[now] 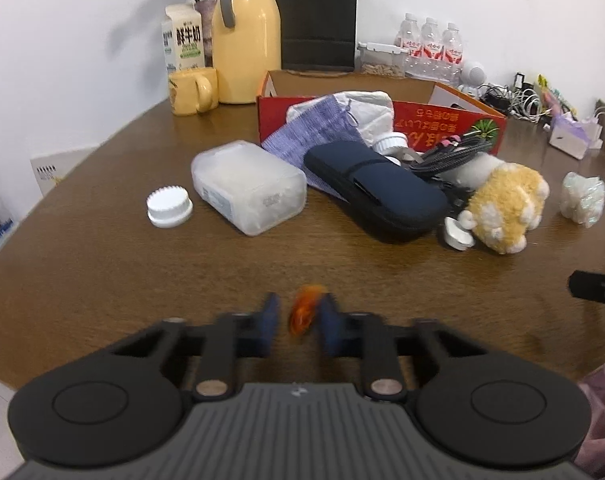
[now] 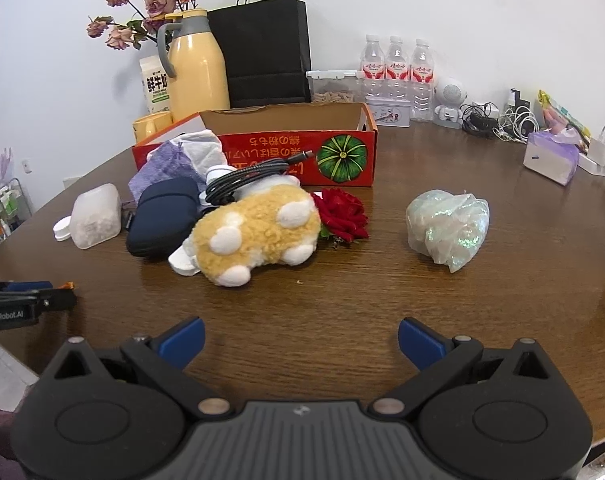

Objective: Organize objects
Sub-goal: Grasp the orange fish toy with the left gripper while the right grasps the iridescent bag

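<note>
My left gripper (image 1: 300,316) is shut on a small orange object (image 1: 303,312), blurred, low over the table's near edge. My right gripper (image 2: 301,340) is open and empty over bare wood. Ahead lies a pile: a frosted plastic box (image 1: 248,186), a white cap (image 1: 169,205), a navy zip case (image 1: 376,190), a yellow plush toy (image 2: 258,230), a braided cable (image 2: 254,174), a purple cloth (image 1: 318,130), a red rose (image 2: 344,214) and an iridescent wrapped bundle (image 2: 448,230). Behind stands an open red cardboard box (image 2: 262,148).
At the back are a yellow thermos jug (image 2: 196,68), a milk carton (image 2: 154,84), a yellow mug (image 1: 192,90), a black paper bag (image 2: 264,48), water bottles (image 2: 396,70), a tissue pack (image 2: 550,158) and tangled chargers (image 2: 502,120). The table edge curves at left.
</note>
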`<state>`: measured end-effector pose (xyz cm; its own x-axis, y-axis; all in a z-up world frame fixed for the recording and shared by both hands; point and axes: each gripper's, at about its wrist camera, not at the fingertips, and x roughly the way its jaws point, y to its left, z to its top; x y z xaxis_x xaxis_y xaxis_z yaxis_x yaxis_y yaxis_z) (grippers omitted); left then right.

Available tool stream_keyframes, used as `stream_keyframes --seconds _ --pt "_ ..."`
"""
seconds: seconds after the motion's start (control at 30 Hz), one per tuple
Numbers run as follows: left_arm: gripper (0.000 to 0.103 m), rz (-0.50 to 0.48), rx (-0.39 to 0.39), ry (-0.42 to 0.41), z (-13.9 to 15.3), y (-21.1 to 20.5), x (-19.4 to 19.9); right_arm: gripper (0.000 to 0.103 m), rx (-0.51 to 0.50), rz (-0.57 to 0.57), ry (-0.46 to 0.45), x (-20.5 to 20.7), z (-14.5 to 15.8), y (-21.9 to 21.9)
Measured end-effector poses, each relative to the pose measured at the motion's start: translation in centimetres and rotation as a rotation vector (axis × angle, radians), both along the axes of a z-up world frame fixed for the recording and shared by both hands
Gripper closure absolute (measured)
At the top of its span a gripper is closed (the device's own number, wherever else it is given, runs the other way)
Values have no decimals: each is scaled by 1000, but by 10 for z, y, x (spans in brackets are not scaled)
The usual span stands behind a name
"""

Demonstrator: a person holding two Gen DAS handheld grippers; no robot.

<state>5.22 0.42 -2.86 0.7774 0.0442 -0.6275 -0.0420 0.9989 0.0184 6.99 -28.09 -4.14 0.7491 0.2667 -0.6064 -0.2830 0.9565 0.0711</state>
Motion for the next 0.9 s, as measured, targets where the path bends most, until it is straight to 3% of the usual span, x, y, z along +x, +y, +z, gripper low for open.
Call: stream_keyframes --seconds 0.37,0.7,0.9 --pt "91 22 -14 -35 8 3 5 0 -38 -15 -60 24 5 -20" --pt "91 40 -39 -64 21 2 22 0 -140 -52 -196 59 18 -53" --pt "91 41 -39 -71 24 -3 31 19 -111 -39 -144 95 9 -67"
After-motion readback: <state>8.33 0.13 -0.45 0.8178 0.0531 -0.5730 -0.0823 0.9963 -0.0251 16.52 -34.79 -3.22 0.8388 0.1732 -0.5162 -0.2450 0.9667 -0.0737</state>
